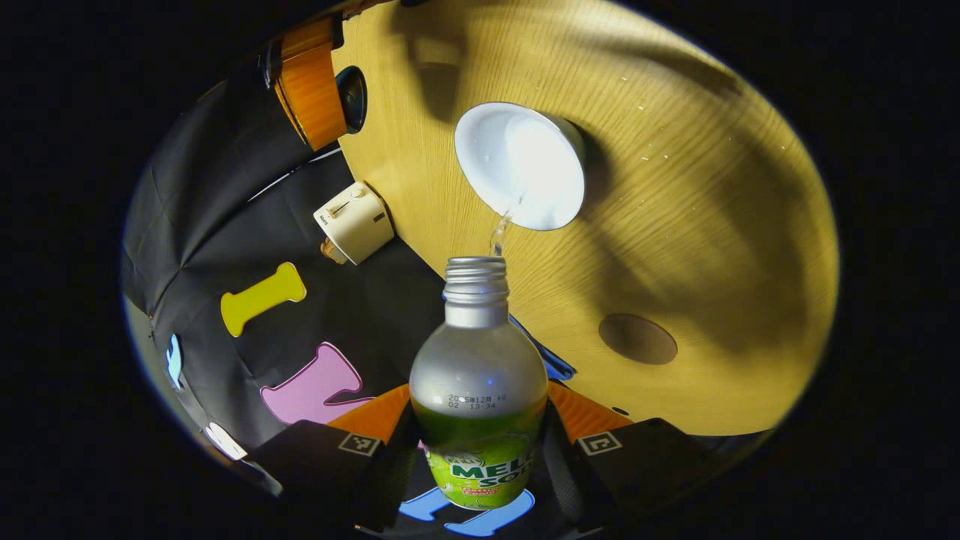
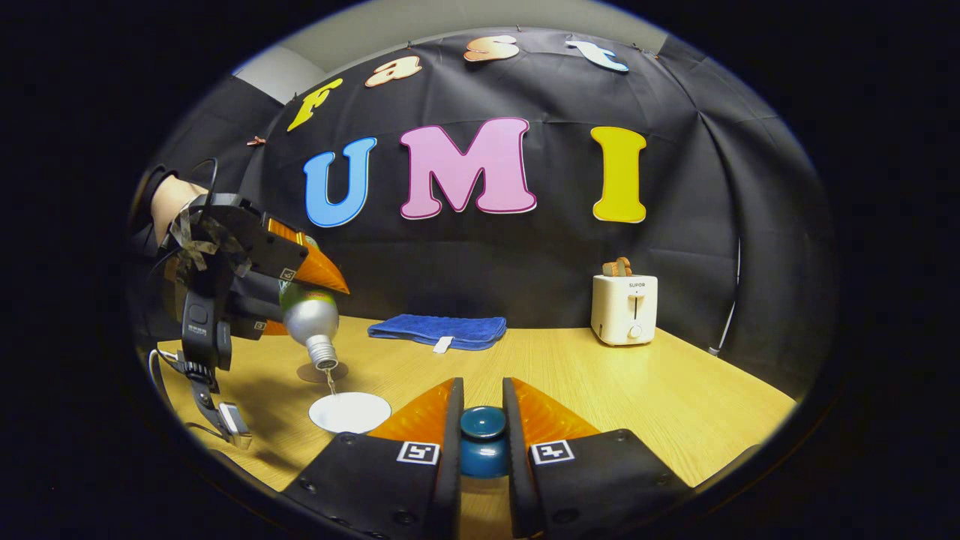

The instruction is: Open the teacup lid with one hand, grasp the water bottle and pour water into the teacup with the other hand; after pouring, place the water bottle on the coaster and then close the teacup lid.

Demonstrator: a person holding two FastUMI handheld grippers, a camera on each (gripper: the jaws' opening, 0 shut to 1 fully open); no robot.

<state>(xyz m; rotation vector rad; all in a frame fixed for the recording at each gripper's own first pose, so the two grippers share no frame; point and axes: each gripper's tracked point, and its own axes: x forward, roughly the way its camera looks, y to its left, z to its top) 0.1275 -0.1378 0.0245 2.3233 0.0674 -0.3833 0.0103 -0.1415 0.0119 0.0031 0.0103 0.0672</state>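
Your left gripper jaws pinch the water bottle around its labelled belly, tipped neck-down, a thin stream falling into the open teacup on the worktop. Your right gripper jaws clamp the teacup lid by its knob. The smooth bottle may slip and lightens as it empties; the coaster waits nearby.

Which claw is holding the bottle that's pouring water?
The left claw. It's clamped on the tipped bottle pouring into the white teacup; the right claw holds the teacup lid.
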